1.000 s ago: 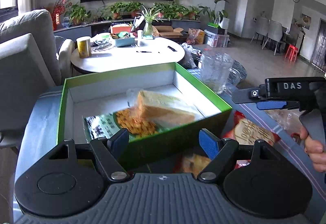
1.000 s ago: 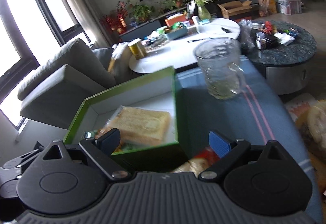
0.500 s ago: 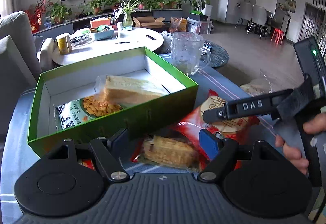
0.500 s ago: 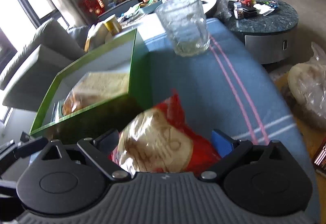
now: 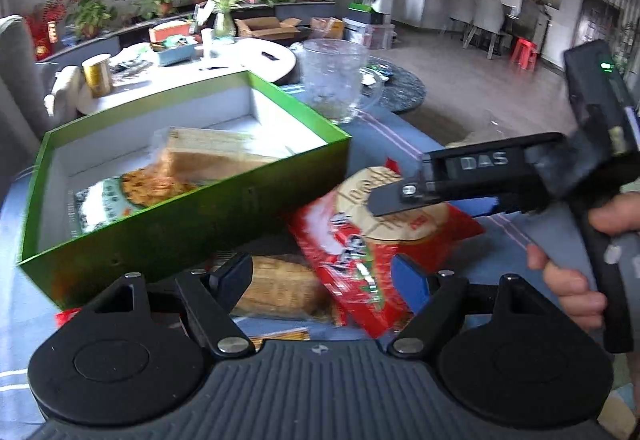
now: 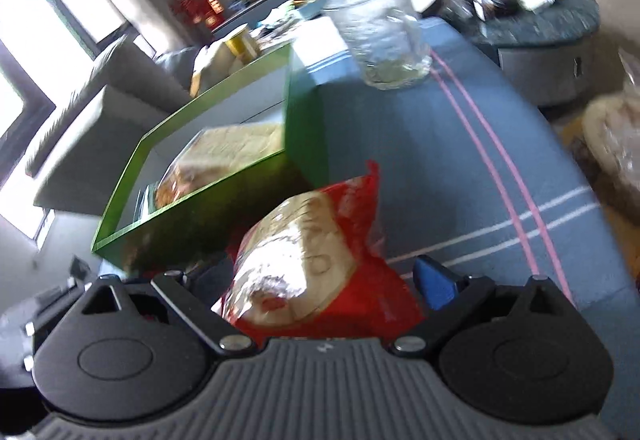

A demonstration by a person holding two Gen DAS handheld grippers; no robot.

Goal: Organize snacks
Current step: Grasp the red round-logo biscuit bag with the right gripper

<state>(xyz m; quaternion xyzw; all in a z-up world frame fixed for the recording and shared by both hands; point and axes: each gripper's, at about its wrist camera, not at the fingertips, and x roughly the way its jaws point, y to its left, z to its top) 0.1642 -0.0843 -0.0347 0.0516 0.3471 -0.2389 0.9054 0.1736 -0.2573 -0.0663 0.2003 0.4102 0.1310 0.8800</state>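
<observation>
Item: red snack bag (image 6: 320, 264), on the surface beside the green box (image 5: 192, 228). Light, crinkly, slippery, contents likely brittle; best pinched at the sealed edge. Right claw (image 6: 328, 280) straddled it, grip uncertain; left claw (image 5: 326, 276) released.

The left gripper (image 5: 322, 274) at bottom centre stands with its 2 jaws apart over a clear-wrapped bread pack (image 5: 280, 290). A red snack bag (image 5: 360, 240) lies right of centre, beside the green box (image 5: 172, 224) at left. The right gripper (image 5: 400, 199) reaches in from the right edge.
</observation>
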